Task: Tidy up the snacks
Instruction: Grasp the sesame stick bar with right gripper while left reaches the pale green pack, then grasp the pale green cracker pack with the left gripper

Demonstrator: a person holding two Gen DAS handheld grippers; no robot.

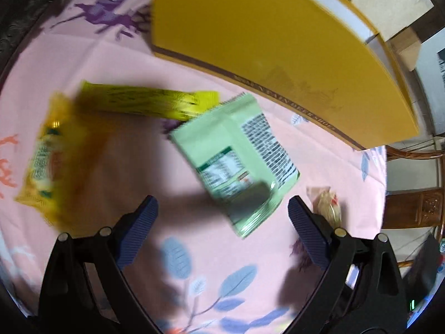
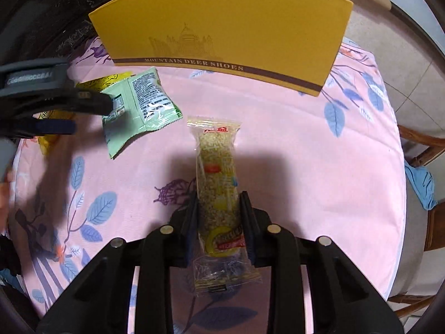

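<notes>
1. A clear-wrapped grain bar (image 2: 218, 194) is clenched between the fingers (image 2: 192, 222) of the right gripper (image 2: 218, 208). It lies lengthwise along them, its far end pointing toward the yellow box and its near end trailing back under the gripper.
2. To the left of the bar, a pale green snack packet (image 2: 139, 105) lies on the bench (image 2: 306, 153), printed back upward. One of its edges overlaps a long yellow packet (image 1: 150, 101).
3. Further left lies a yellow-orange packet (image 1: 47, 156), blurred in the left wrist view.
4. The left gripper (image 1: 222, 208) hangs above the green packet, its fingers (image 1: 139, 231) spread wide and grasping nothing.
5. A yellow shoe box (image 2: 222, 27) stands at the far side of the bench, apart from all the snacks.
6. A pink floral cloth (image 2: 347, 194) covers the bench.
</notes>
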